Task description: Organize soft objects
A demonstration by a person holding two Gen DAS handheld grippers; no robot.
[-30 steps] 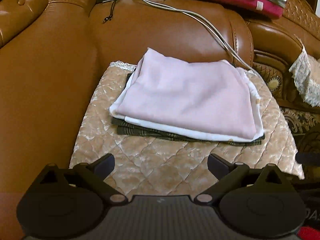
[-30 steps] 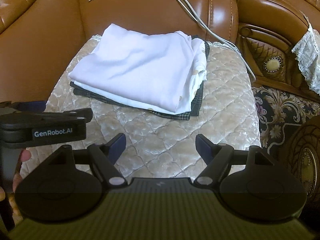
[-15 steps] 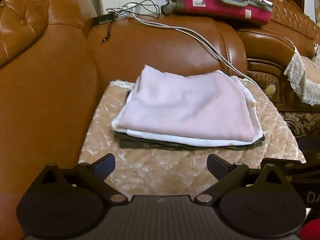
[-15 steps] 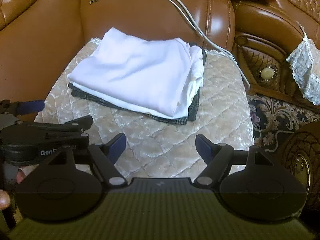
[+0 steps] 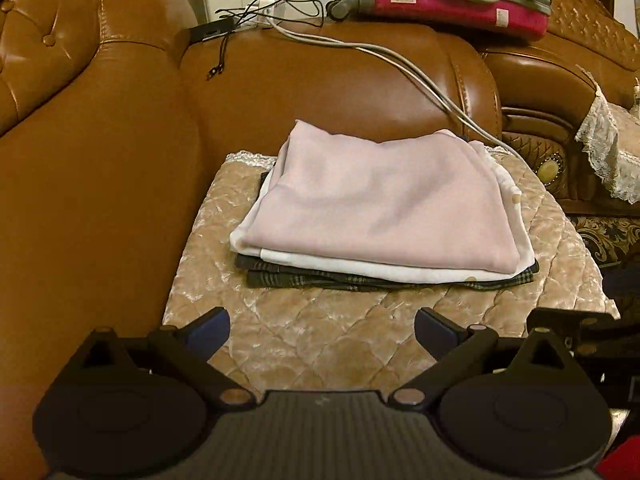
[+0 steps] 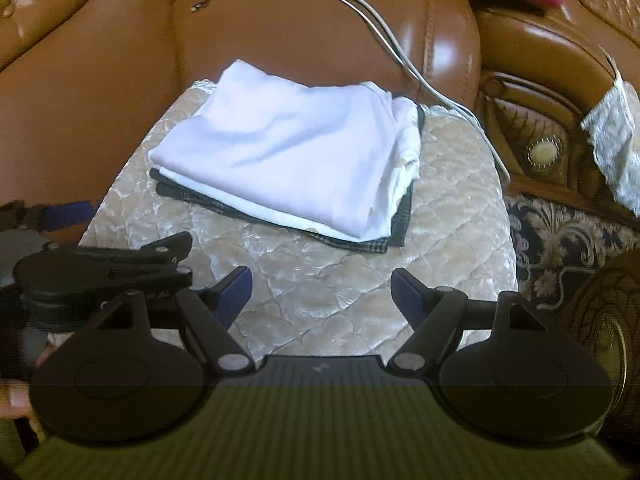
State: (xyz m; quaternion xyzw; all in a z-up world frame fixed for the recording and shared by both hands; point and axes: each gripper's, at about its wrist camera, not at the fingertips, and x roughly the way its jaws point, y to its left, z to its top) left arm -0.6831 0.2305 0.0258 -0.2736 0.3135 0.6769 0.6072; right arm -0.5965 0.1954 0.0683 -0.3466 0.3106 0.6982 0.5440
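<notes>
folded clothes stack (image 5: 384, 216) on quilted cushion (image 5: 320, 344), both grippers (empty) spread wide

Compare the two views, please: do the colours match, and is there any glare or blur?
Left wrist view: warm orange cast, the top folded cloth looks pale pink, image sharp. Right wrist view: cooler, the same cloth looks white-lilac, strong glare on the brown leather sofa back, edges smeared by motion blur, as at the lace trim. Both bend straight lines, being fisheye.
</notes>
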